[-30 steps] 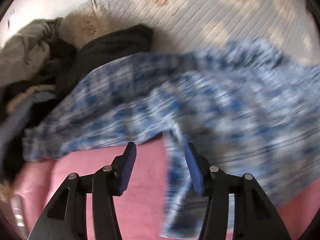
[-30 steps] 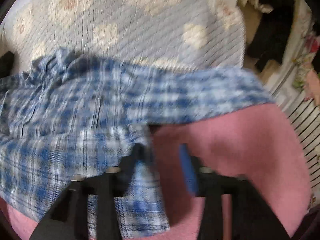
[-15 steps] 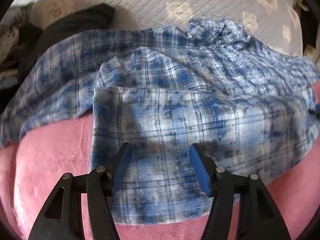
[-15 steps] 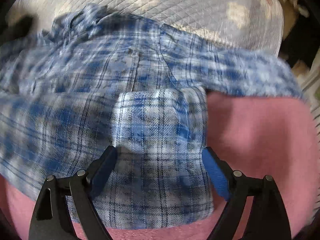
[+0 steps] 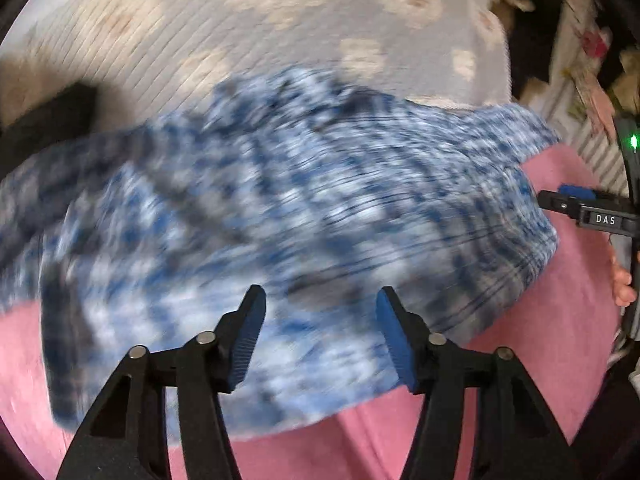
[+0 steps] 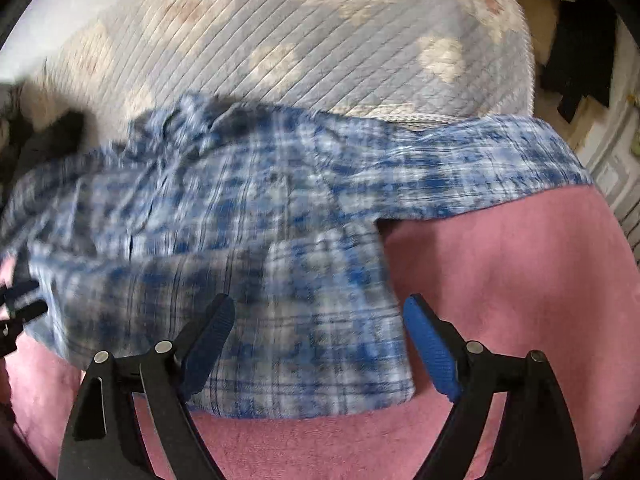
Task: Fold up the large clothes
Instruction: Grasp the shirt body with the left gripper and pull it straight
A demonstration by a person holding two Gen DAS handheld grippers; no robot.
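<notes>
The blue-and-white plaid flannel shirt (image 6: 280, 248) lies spread and partly folded, its hem turned up, sleeves outstretched.

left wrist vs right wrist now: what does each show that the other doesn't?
Left wrist only: the right hand-held gripper edge-on at the shirt's far side, with a "DAS" label and green light; its opening can't be judged there.

Right wrist only: the shirt's sleeve stretched across the quilted floral bedspread, in sharper focus.

Both: blue-and-white plaid flannel shirt on the pink fleece blanket, and each camera's own open gripper, including the left hand-held gripper.
</notes>
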